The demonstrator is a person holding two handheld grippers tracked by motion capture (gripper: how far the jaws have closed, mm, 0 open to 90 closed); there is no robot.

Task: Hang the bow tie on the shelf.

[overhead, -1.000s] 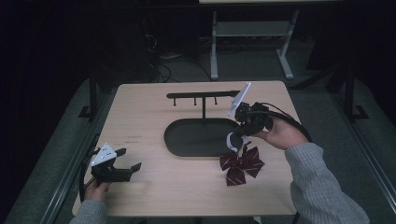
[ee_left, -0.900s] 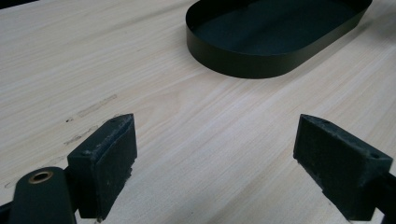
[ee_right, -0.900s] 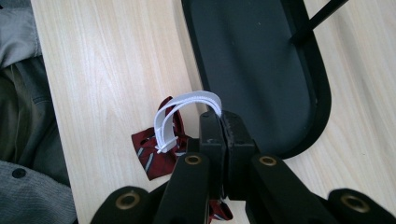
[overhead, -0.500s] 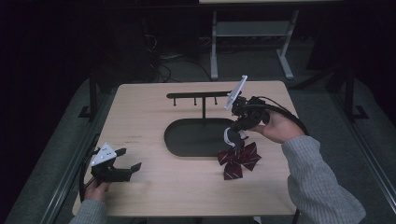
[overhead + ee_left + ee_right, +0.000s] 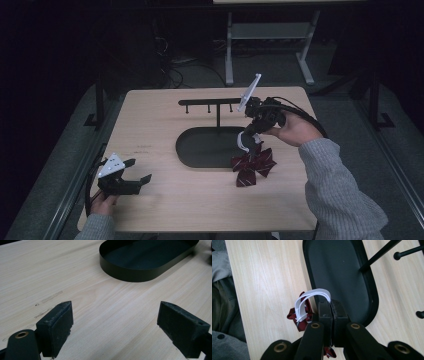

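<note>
A dark red bow (image 5: 253, 167) with a white strap (image 5: 243, 141) hangs just right of the black oval tray (image 5: 195, 150). My right gripper (image 5: 250, 133) is shut on the strap, which loops out beside the closed jaws. The right gripper view has that gripper (image 5: 330, 306) pinching the strap (image 5: 312, 296), with the bow (image 5: 294, 315) below over the wood. I cannot tell whether the bow's lower tips touch the table. My left gripper (image 5: 138, 170) rests open at the table's near left, nothing between its jaws (image 5: 115, 325).
A black stand rises from the tray, its post (image 5: 218, 116) carrying a horizontal bar with pegs (image 5: 210, 102) just left of my right hand. The tray's wall (image 5: 125, 272) lies ahead of the left gripper. A grey sleeve (image 5: 335, 190) crosses the table's right side.
My right gripper has risen a little and shifted toward the stand, pulling the strap and bow up with it. The left gripper has stayed put.
</note>
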